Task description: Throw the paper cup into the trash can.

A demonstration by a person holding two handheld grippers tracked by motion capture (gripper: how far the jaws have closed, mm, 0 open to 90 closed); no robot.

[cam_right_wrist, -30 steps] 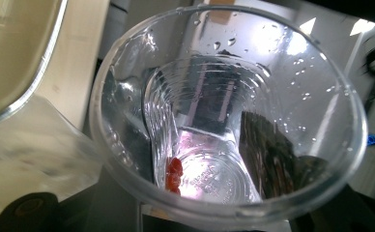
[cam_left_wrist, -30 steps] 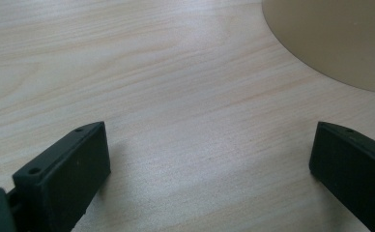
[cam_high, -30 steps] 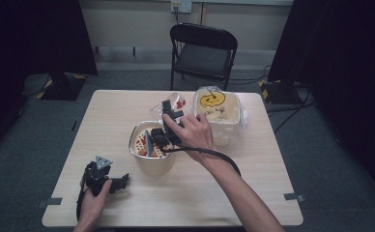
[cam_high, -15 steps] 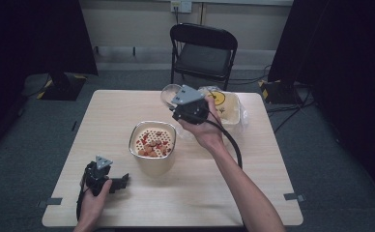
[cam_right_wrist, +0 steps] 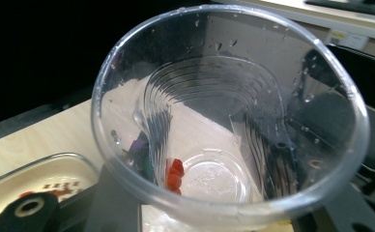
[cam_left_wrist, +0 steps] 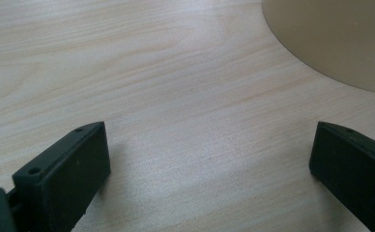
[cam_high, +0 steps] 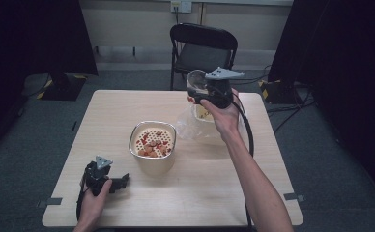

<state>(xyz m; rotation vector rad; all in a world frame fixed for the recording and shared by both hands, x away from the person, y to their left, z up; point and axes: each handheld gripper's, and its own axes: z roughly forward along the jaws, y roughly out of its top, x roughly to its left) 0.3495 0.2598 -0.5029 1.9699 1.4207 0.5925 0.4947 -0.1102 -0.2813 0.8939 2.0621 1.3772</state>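
On the wooden tabletop [cam_high: 103,116], the right gripper [cam_high: 209,92] clamps a nearly empty clear plastic cup [cam_right_wrist: 229,121] above the bag [cam_high: 195,126]; next it must scoop. The left gripper [cam_high: 109,180] rests wide open.

Clear cup [cam_right_wrist: 229,121] w/ red bits, cream bowl [cam_high: 152,151], black jaws.

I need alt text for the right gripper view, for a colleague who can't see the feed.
A clear plastic cup, squeezed in the right gripper, faces the camera mouth-first, its wall dented inward, droplets inside and a few small red pieces near its base. Below left, a pale wooden table and the edge of a clear container.
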